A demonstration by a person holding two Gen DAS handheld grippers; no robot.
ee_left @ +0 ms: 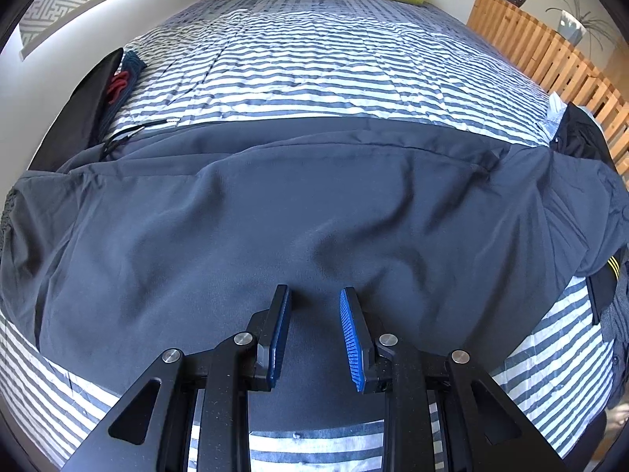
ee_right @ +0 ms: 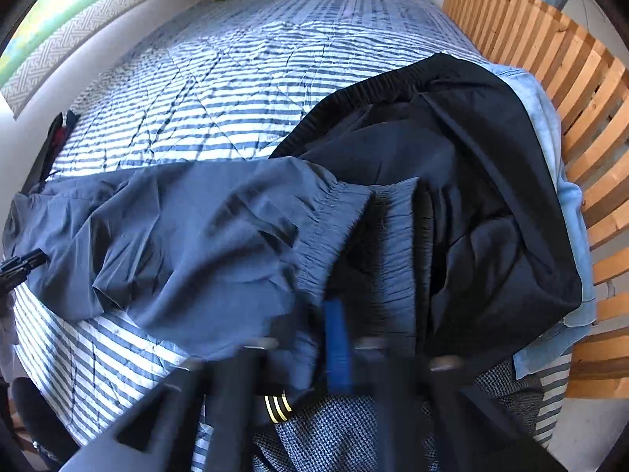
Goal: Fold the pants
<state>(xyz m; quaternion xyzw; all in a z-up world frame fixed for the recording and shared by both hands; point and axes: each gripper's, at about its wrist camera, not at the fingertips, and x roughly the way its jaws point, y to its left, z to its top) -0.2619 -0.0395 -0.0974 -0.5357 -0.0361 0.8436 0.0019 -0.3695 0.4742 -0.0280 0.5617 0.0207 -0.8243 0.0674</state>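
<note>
Two grippers over the grey pants (ee_left: 298,204), which lie crosswise on the striped bedspread (ee_left: 314,67); your left gripper (ee_left: 314,295) hovers at mid-leg, jaws apart and empty; your right gripper (ee_right: 334,314) sits at the gathered cuff end (ee_right: 334,228), motion-blurred, so closure cannot be told; pinch both layers at the hem before lifting, keep edges aligned; waistband end runs out of view at left; the dark clothes pile (ee_right: 471,196) crowds the cuff.

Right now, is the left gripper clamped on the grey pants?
No, the left gripper is open, its blue pads apart with the grey pants lying flat under the gap.
</note>
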